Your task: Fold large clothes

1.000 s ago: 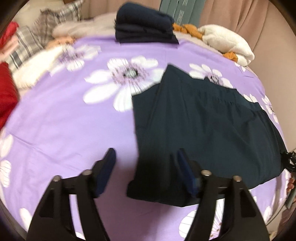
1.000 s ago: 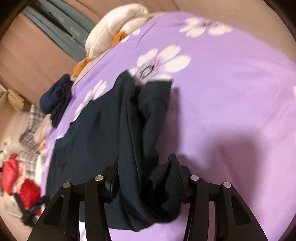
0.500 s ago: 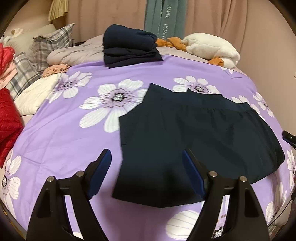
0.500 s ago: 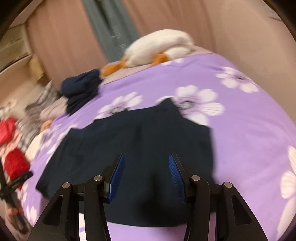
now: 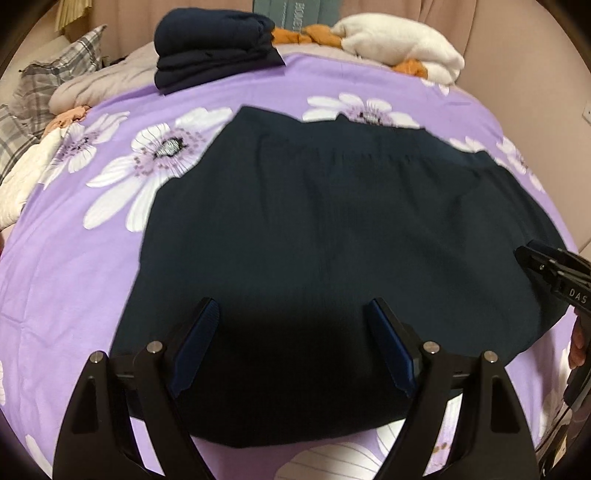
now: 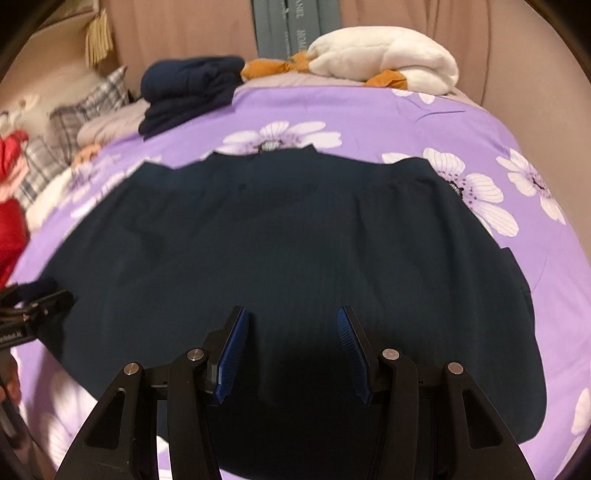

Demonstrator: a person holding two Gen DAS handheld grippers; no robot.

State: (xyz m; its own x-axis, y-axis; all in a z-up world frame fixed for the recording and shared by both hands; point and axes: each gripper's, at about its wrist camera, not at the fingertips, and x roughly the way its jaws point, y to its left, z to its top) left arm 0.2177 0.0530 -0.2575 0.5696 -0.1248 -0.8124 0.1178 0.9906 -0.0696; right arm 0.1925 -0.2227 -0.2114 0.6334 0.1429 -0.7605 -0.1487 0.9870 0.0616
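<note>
A dark navy garment [image 5: 332, 240] lies spread flat on the purple flowered bedsheet [image 5: 74, 277], its gathered waistband toward the far side. My left gripper [image 5: 292, 306] hovers over the garment's near left part. Its jaws are opening and no cloth is pinched between them. The right wrist view shows the same garment [image 6: 277, 240] under my right gripper [image 6: 291, 312], which stands open and holds nothing. Each gripper also shows at the edge of the other's view: the right gripper [image 5: 554, 266] by the garment's right edge, the left gripper [image 6: 33, 306] by its left edge.
A folded navy stack [image 5: 210, 48] sits at the far edge of the bed, beside a white fleece bundle [image 5: 399, 48] and an orange cloth [image 5: 295, 35]. Plaid pillows [image 5: 33, 92] and a red garment [image 6: 11, 221] lie to the left. Curtains hang behind.
The right gripper let go of a bunched fold of the garment, which now lies flat. Both grippers swung to face it squarely. The left jaws have widened and sit over the cloth.
</note>
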